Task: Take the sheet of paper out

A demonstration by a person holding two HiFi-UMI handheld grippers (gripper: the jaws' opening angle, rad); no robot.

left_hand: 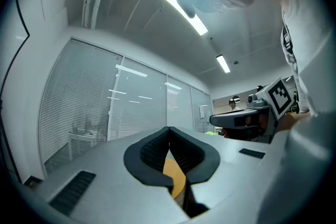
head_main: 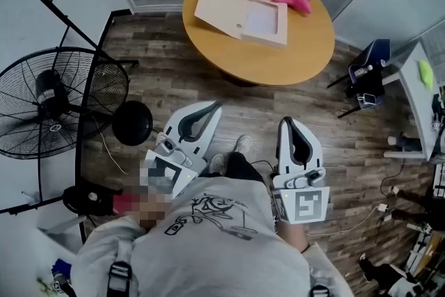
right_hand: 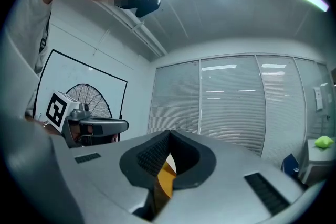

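Sheet of paper [head_main: 263, 19] lying in open flat box [head_main: 224, 9] on round desk [head_main: 278, 59], well ahead of both. Left hand-held gripper [head_main: 211, 108] clenched, empty; right hand-held gripper [head_main: 290, 123] clenched, empty, both close beside torso.

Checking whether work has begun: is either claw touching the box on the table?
No, the left claw and right claw sit by the person's body, short of the table and box.

Box [head_main: 222, 9] on table [head_main: 278, 60] — fan [head_main: 59, 97] left
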